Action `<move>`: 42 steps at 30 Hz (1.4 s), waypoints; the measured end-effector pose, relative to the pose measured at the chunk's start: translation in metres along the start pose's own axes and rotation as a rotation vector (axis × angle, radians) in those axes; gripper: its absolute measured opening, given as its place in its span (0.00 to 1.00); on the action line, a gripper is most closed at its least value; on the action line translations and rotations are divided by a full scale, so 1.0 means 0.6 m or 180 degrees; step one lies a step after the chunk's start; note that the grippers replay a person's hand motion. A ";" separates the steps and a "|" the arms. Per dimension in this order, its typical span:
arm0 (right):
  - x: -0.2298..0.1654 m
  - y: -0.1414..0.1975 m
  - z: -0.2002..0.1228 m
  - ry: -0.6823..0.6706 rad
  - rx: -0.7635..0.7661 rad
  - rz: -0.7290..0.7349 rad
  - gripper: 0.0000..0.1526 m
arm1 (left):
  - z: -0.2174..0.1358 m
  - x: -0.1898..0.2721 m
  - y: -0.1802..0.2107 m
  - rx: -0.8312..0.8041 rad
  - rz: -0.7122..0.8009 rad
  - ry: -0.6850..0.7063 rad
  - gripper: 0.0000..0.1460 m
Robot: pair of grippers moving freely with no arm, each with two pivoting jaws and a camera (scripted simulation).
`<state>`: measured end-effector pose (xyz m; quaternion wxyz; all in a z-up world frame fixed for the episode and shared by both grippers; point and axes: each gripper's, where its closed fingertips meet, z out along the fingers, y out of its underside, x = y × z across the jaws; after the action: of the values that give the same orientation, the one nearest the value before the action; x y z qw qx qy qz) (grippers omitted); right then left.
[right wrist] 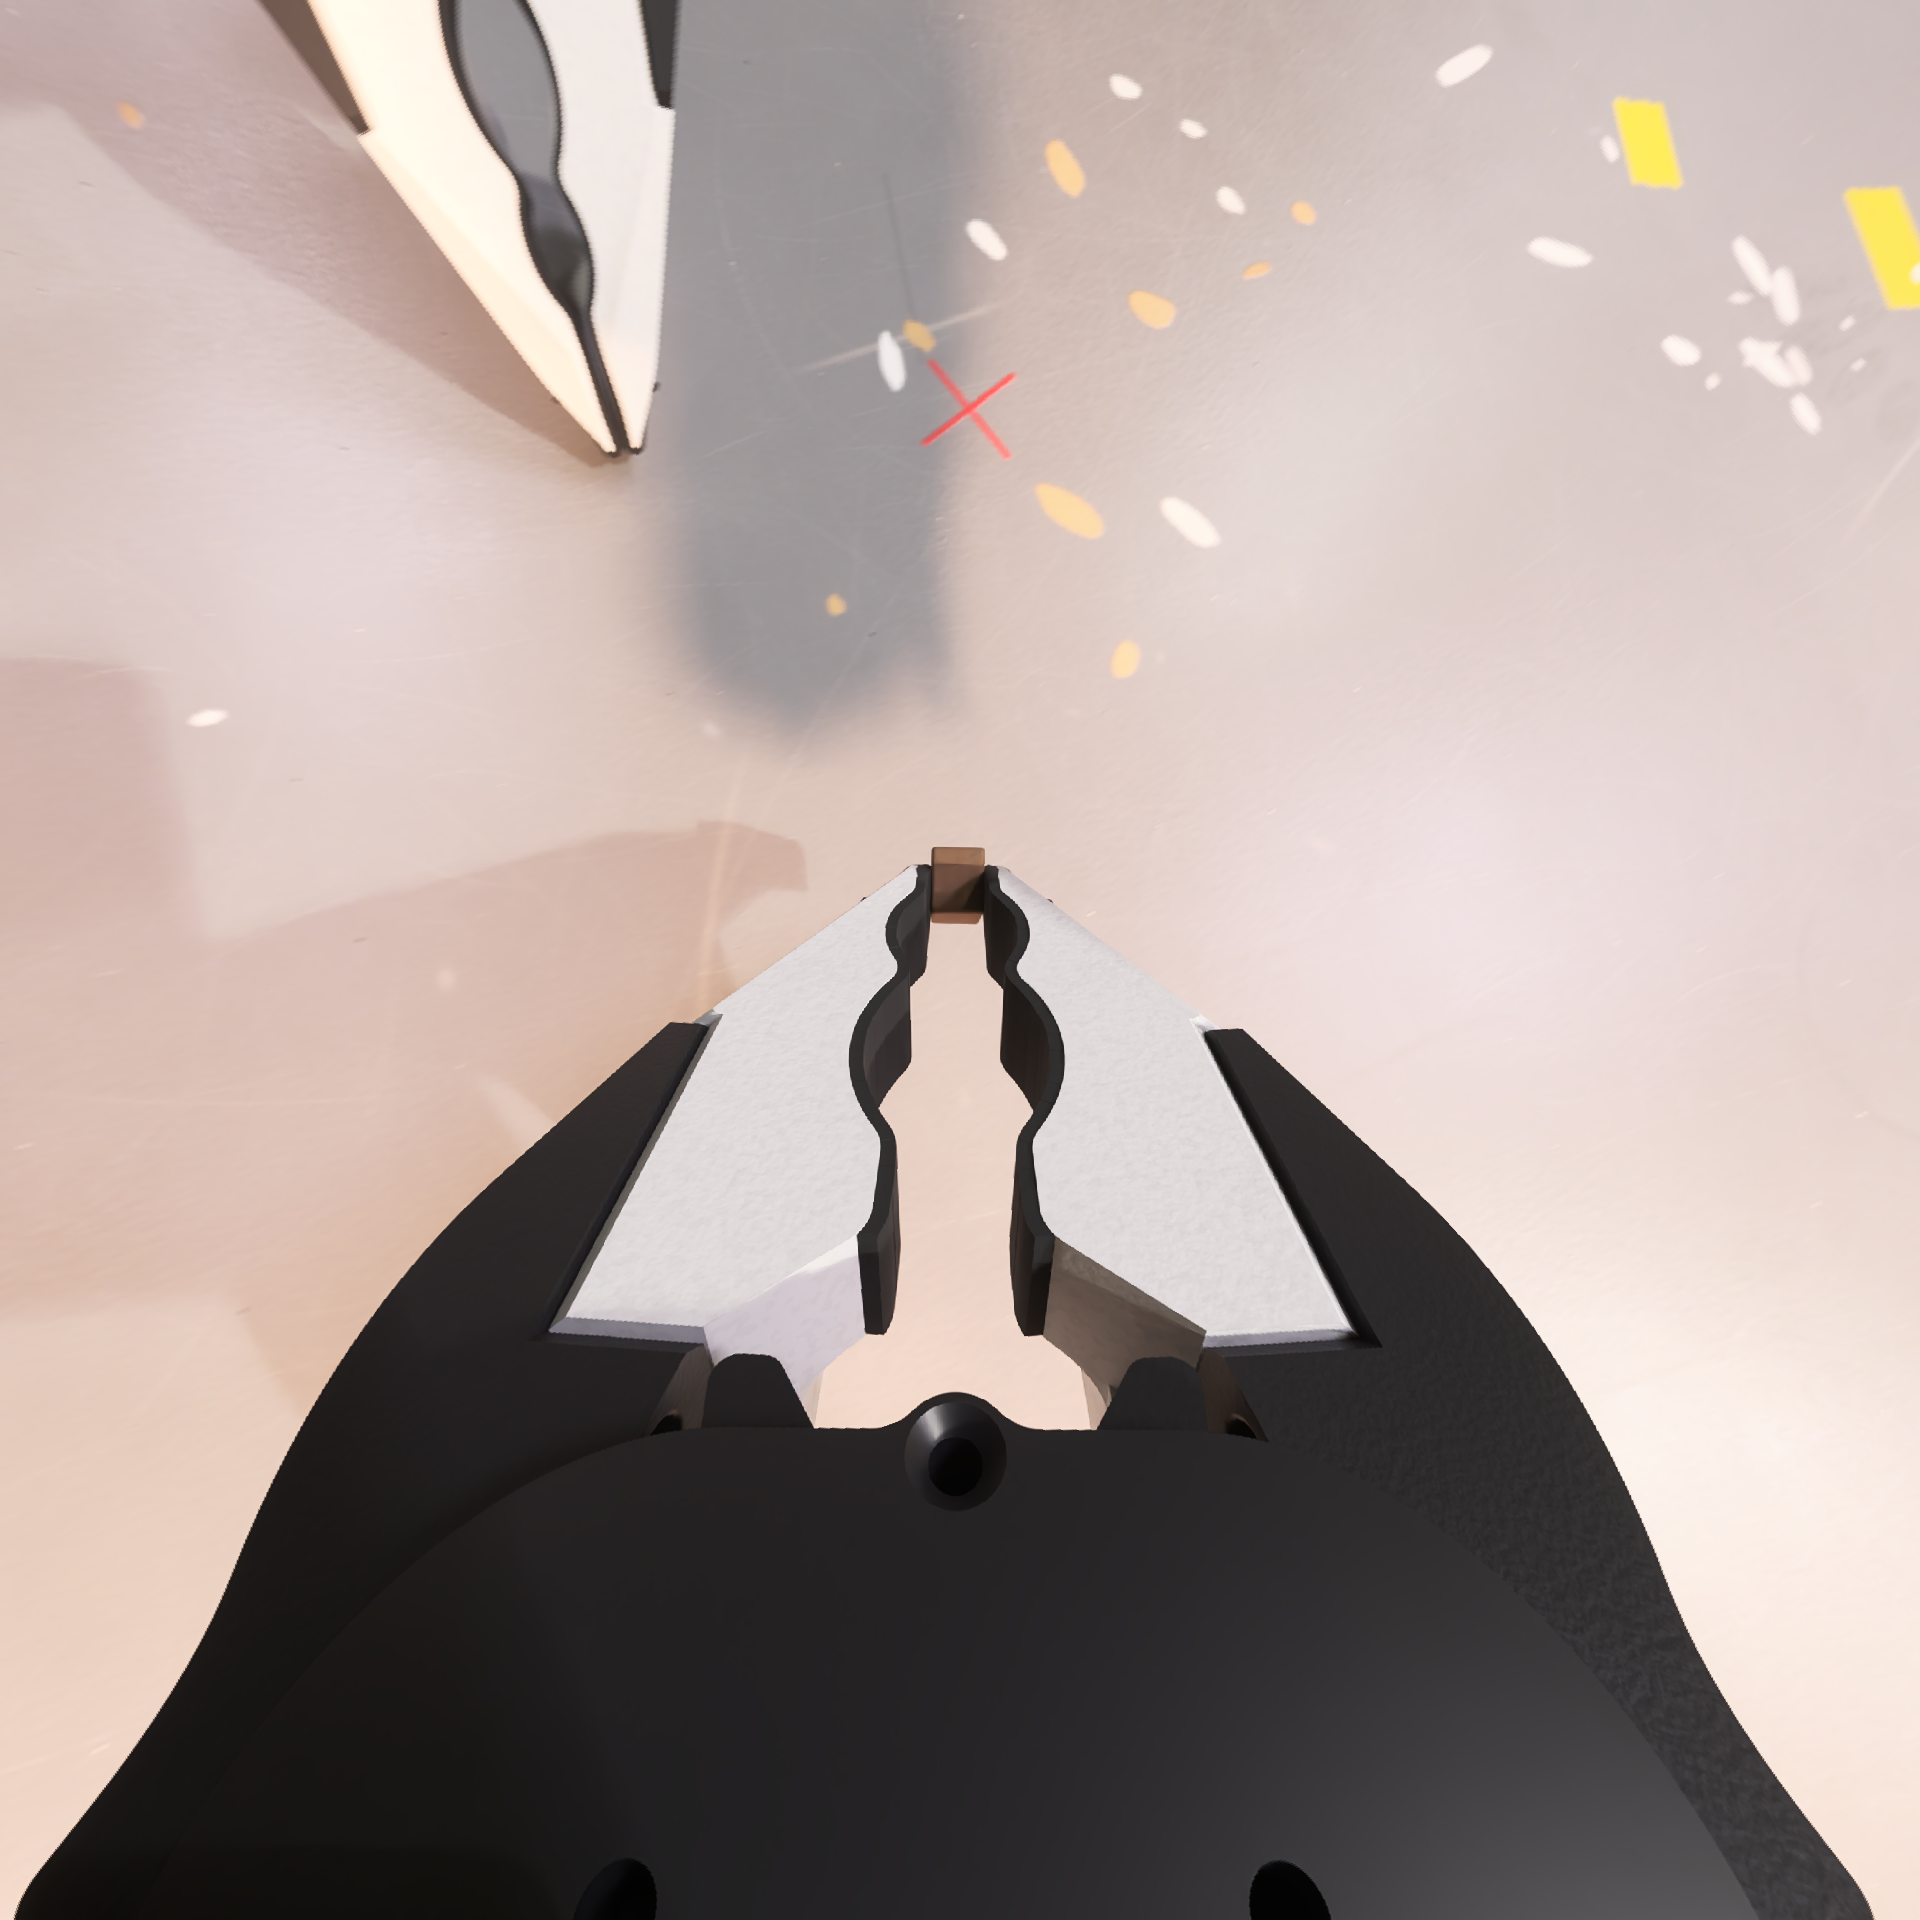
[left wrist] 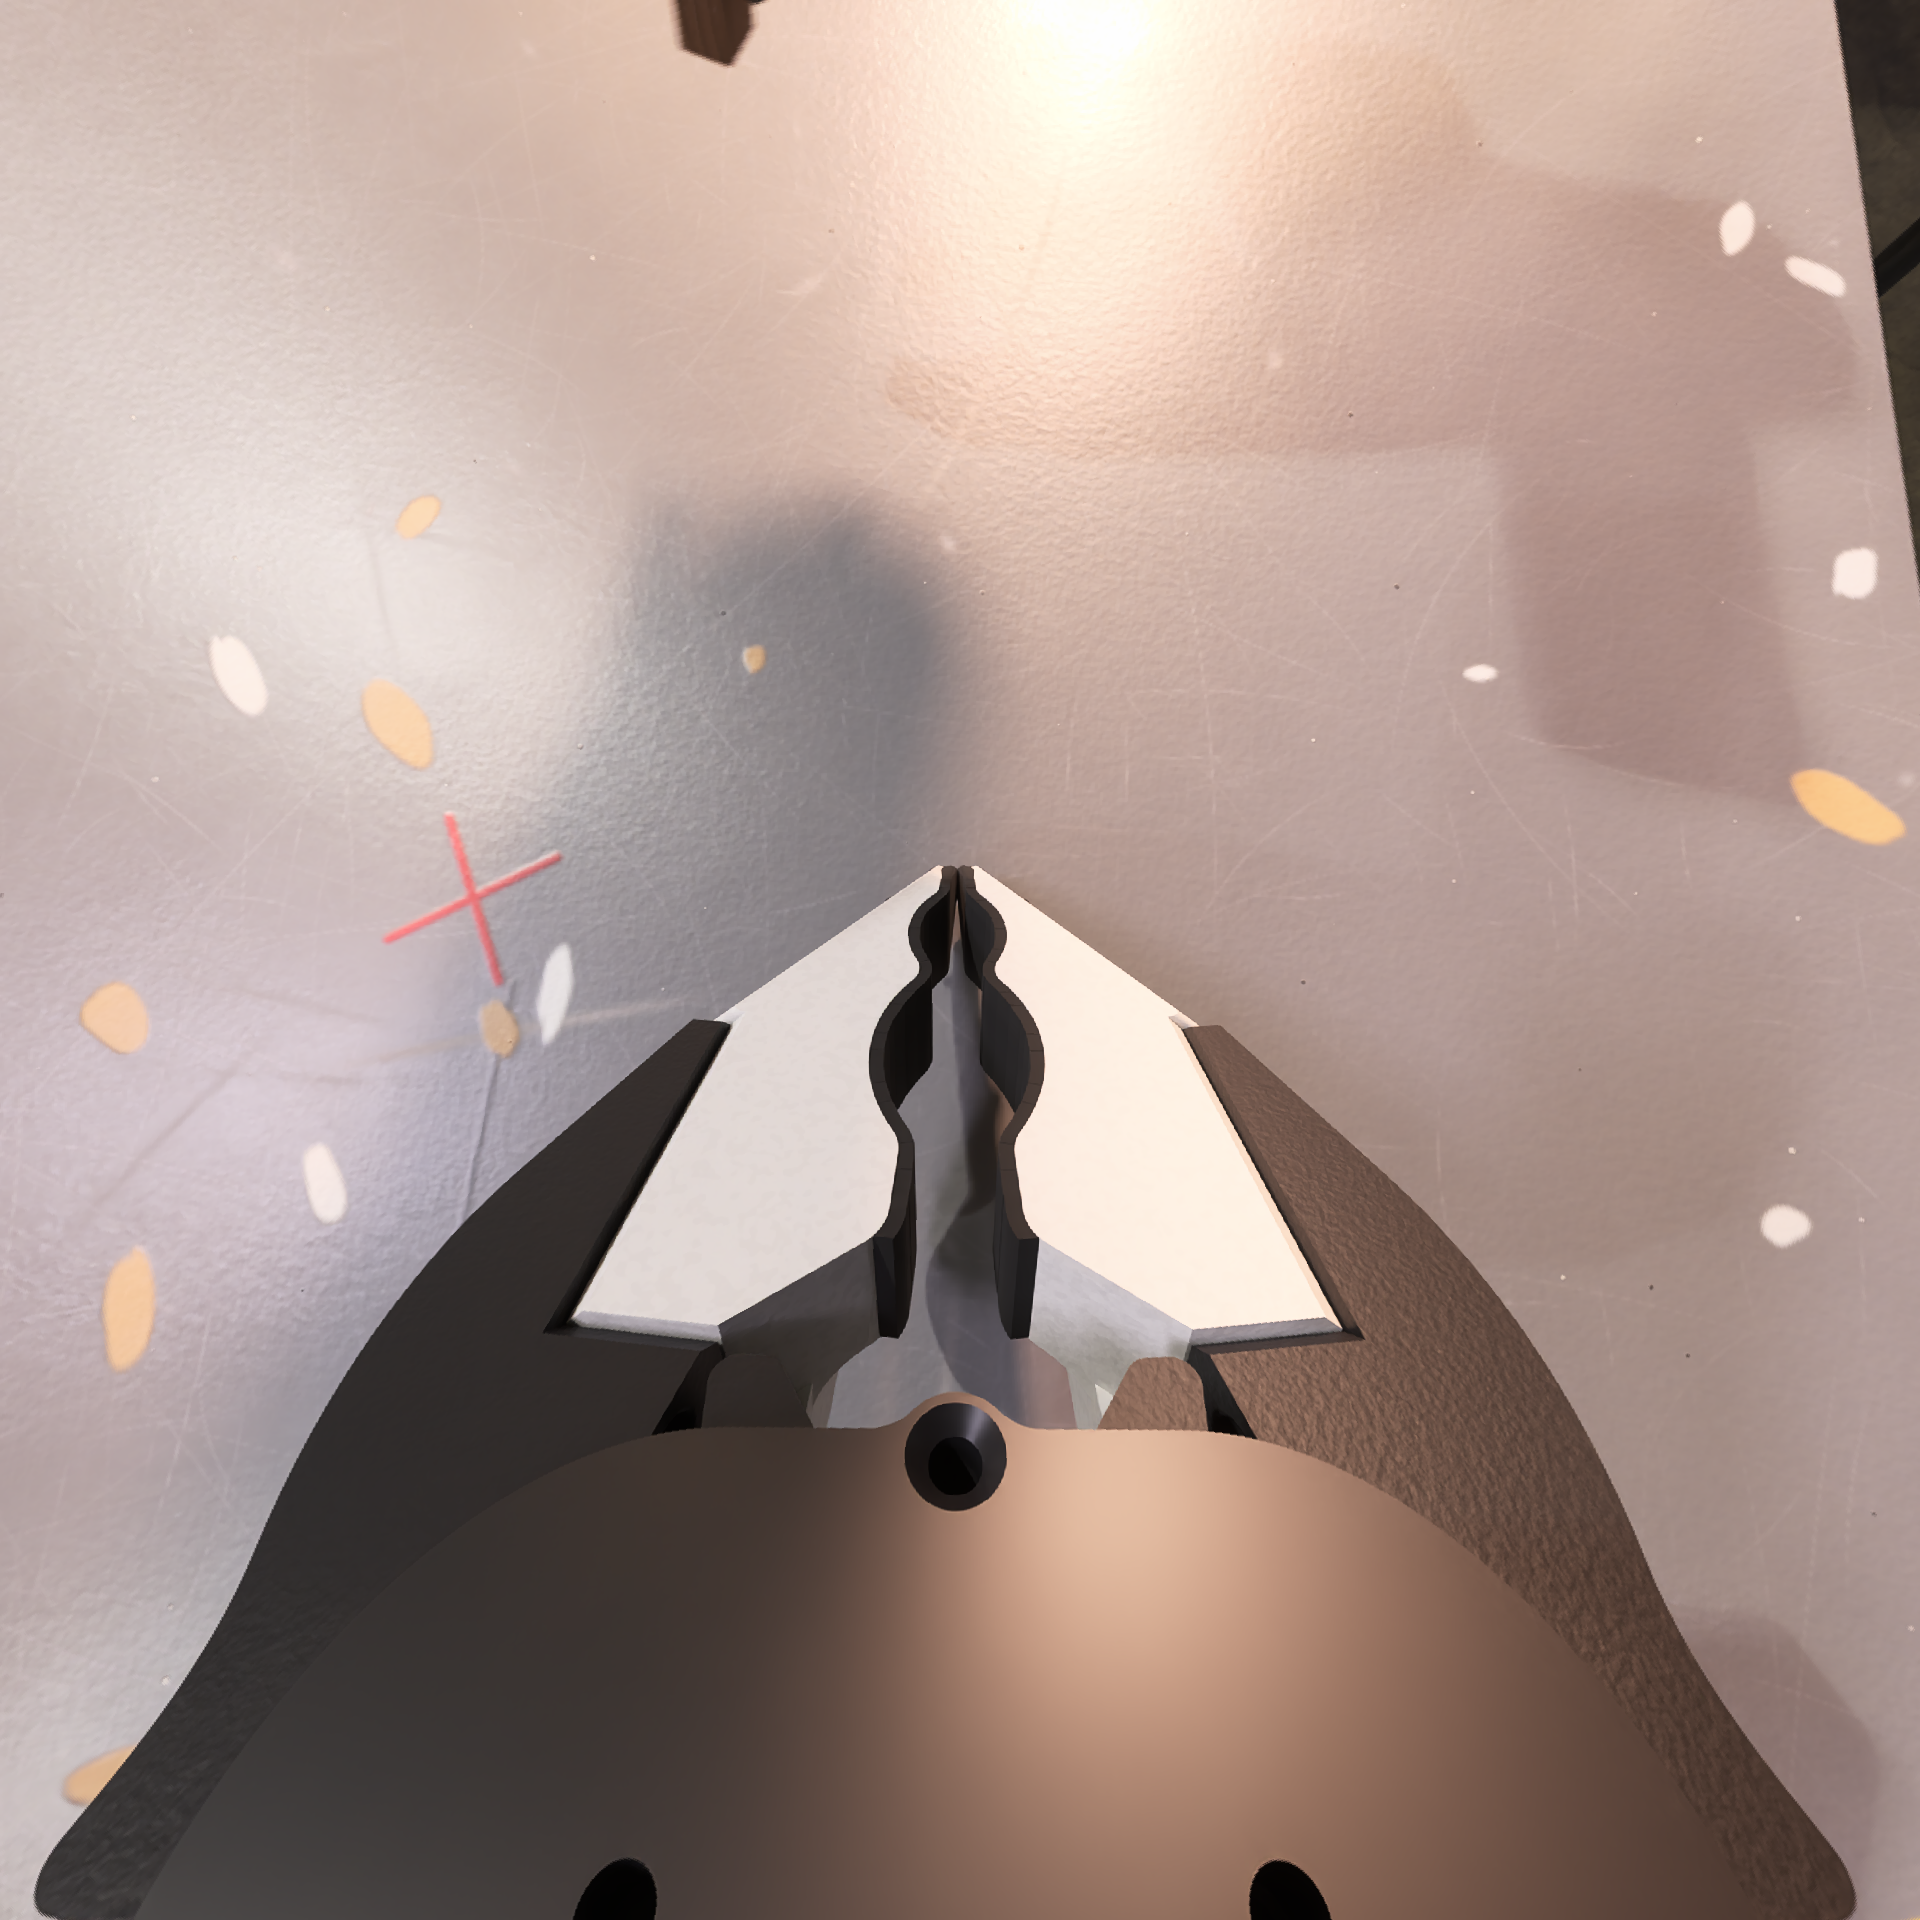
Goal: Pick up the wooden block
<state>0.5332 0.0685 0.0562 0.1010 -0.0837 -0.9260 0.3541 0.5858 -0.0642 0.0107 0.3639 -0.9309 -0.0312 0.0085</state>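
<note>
Between the tips of the right tool [right wrist: 958,885] sits the wooden block [right wrist: 957,883]. It is small and brown. The two tips press on its left and right sides, so the right tool is closed just as far as the block lets it. A narrow gap runs between the two fingers behind the block. The block's shadow cannot be told apart from the tool's shadow, so I cannot tell if the block is touching the surface [right wrist: 1455,935] or is up in the air.

The left tool [left wrist: 956,871] has its tips pressed together, and it holds nothing. In the right wrist view, the left tool [right wrist: 623,442] shows at the top left, pointing down at the surface, well apart from the block.

In the left wrist view, a brown thing [left wrist: 717,26] is cut off by the top edge. It may be the block, but too little shows to be sure.

The surface [left wrist: 1351,727] is pale and shiny with fine scratches. Little white and orange flecks are scattered on it. A thin red cross [right wrist: 968,410] is drawn on it, beyond the block. The red cross [left wrist: 473,899] shows in the left wrist view too, left of the left tool. Two yellow strips [right wrist: 1647,143] lie far off at the top right. No words or labels can be seen anywhere.
</note>
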 end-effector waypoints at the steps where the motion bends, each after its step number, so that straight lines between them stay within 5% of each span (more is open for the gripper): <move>1: -0.011 0.004 -0.004 -0.0034 -0.0001 0.0050 0.06 | 0.000 0.000 0.000 0.0000 -0.0001 0.0001 0.00; 12: -0.060 0.029 0.004 -0.0051 -0.0264 0.0368 0.06 | 0.000 0.000 0.000 0.0000 -0.0001 0.0000 0.00; 42: -0.058 0.019 0.046 -0.0331 -0.0662 0.0380 0.06 | 0.001 0.000 -0.001 0.0004 0.0029 -0.0044 0.00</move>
<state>0.5611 0.0510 0.0240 0.0224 -0.1302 -0.9551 0.2653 0.5855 -0.0635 0.0107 0.3643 -0.9307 -0.0295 0.0166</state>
